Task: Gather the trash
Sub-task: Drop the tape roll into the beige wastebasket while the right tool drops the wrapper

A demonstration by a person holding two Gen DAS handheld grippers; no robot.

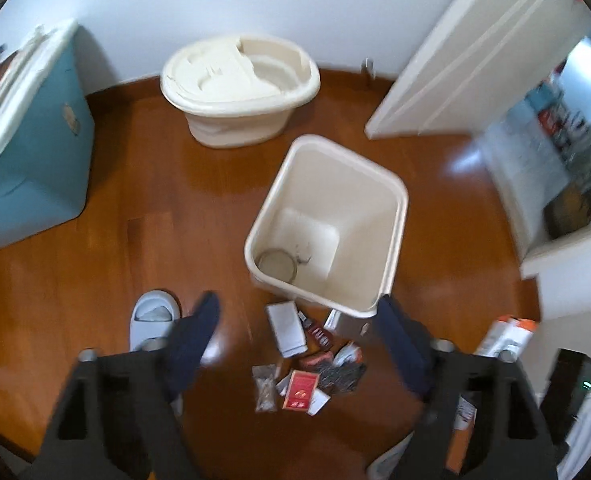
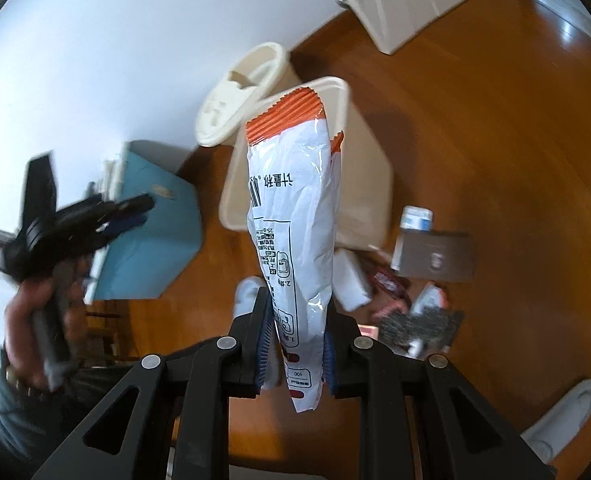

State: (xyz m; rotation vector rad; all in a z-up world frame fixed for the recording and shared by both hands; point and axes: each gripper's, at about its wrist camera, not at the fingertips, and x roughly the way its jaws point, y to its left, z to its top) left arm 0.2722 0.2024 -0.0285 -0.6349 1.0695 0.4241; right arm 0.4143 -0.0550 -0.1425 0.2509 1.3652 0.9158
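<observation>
- Wooden floor point(image 1: 135, 200) by a white wall; we see a cream bin point(image 1: 391, 184) standing open-topped, a lidded tub point(image 1: 239, 80) behind it, a blue box point(image 1: 35, 168) off to the side.
- Our left gripper point(image 1: 297, 322) looks steeply down with its jaws spread wide and nothing between them; a tape ring point(image 1: 276, 263) lies on the bin floor.
- Loose trash sits on the floor just in front of the bin: white packet point(image 1: 285, 328), red box point(image 1: 300, 390), grey scouring pad point(image 1: 341, 374).
- Our right gripper point(image 2: 297, 338) is clamped on a white-and-orange wrapper point(image 2: 295, 208), pinched near its lower end.
- Wrapper's long axis runs straight away from the fingers; its orange end points at the bin point(image 2: 363, 184) ahead.
- We judge the right hand carries next: forward until over the bin mouth, then let go.
- Left hand point(image 2: 35, 312) is off to the side of the wrapper, apart from it.
</observation>
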